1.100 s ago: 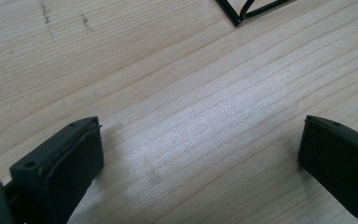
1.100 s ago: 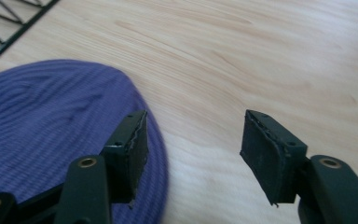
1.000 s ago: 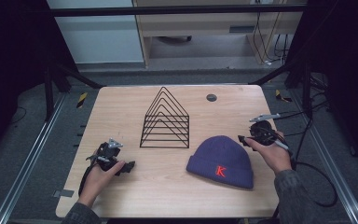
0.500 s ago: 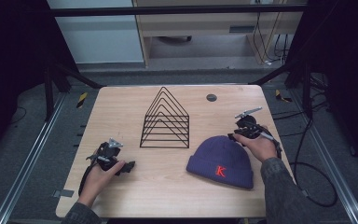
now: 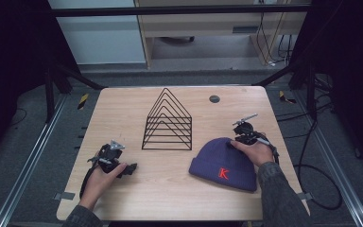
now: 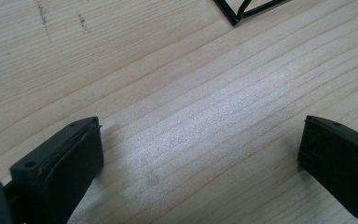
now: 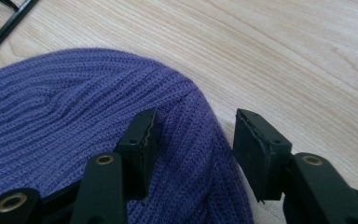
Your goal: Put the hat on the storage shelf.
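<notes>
The purple beanie (image 5: 223,164) lay flat near the bench's (image 5: 123,109) right front. The right hand-held gripper (image 7: 193,140) stood open astride its edge fold, gripping nothing; closing deeper would likely secure more knit. The left hand-held gripper (image 6: 196,154) rested wide open, empty.

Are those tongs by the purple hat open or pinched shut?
Open: the right tongs straddle the edge of the purple hat, with knit visible between the spread jaws.

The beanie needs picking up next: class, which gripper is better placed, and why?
Right. The right gripper is open with its jaws astride the beanie's edge. The left gripper sits open over bare table, across from it.
</notes>
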Demonstrator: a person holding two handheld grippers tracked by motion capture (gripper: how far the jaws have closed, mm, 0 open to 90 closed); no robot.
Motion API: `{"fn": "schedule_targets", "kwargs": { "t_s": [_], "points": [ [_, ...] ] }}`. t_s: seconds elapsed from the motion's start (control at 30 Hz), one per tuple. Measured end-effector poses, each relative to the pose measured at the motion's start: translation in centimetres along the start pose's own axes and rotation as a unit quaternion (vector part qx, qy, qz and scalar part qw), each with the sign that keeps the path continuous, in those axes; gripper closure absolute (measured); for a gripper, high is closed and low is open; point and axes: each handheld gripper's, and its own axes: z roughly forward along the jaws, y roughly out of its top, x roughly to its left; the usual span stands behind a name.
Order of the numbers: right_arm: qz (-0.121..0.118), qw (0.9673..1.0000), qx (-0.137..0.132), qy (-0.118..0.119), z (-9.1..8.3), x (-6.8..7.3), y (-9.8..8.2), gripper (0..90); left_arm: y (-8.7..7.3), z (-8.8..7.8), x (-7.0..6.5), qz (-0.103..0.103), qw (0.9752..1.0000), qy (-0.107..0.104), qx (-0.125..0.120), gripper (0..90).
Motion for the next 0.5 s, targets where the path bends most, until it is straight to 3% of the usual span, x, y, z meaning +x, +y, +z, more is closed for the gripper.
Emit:
{"fn": "schedule_targets", "kwargs": {
  "t_s": [0.1,0.3,0.5],
  "points": [
    [-0.001,1.0000,0.004,0.001,0.10,0.03,0.02,54.7,0.00,0.00,0.00,0.000,1.0000,-0.001,0.000,0.0],
    [-0.008,0.9998,0.013,0.012,0.18,0.11,0.01,72.6,0.03,0.02,-0.03,0.000,1.0000,-0.001,0.000,0.0],
    [-0.012,0.9998,0.008,0.015,-0.26,0.20,-0.03,79.0,0.01,0.02,-0.05,0.000,1.0000,-0.001,-0.001,0.0]
  ]
}}
